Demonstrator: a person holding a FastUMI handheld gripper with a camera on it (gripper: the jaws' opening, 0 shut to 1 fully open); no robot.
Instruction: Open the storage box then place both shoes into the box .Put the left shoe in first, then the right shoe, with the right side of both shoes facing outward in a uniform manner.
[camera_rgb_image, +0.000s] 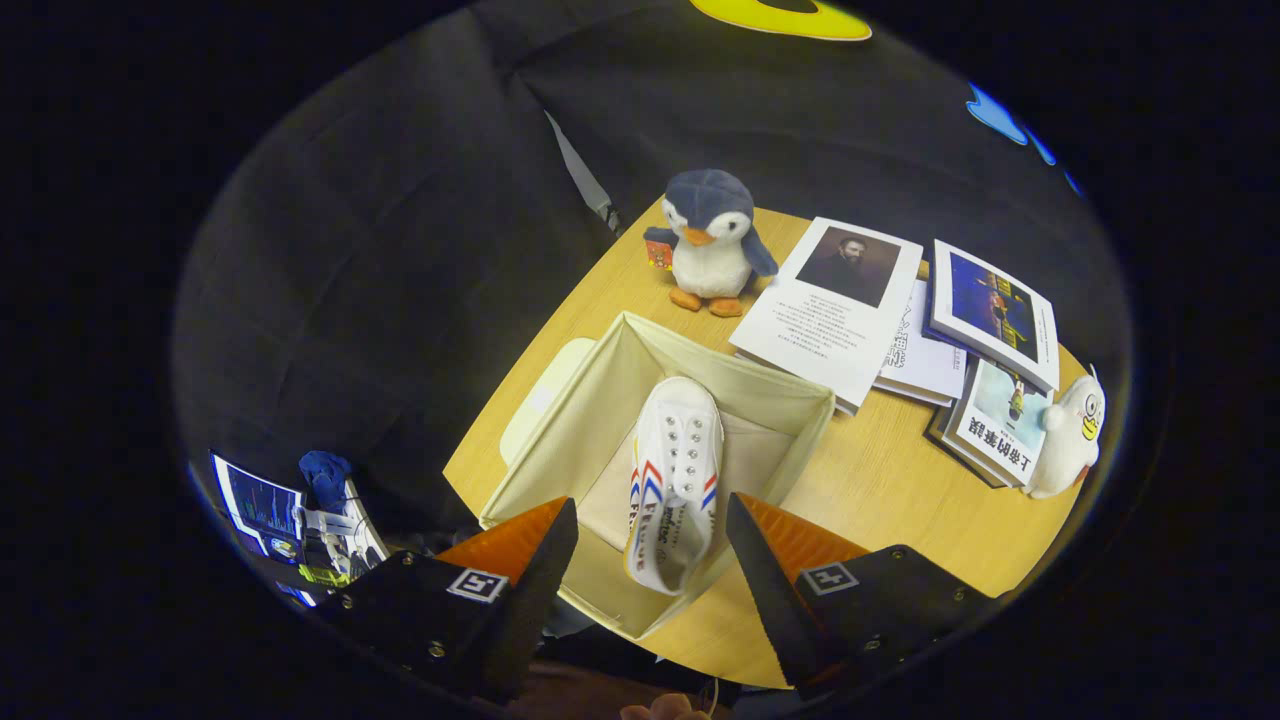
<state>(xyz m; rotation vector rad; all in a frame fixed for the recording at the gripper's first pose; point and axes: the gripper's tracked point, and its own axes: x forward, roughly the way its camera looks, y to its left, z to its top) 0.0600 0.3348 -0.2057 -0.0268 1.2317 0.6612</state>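
tool (652, 525) spread above box (600, 400), shoe (675, 480) inside

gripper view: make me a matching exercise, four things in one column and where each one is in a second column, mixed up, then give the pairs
Things
1. white shoe
2. penguin plush
3. white duck toy
4. hand-held gripper

Places
A. beside the stacked books, at the table's far end from the box
B. open, fingers either side of the shoe's near end, not touching it
C. inside the open storage box, leaning on its near wall
D. standing on the table just beyond the box

Pairs: 1-C, 2-D, 3-A, 4-B
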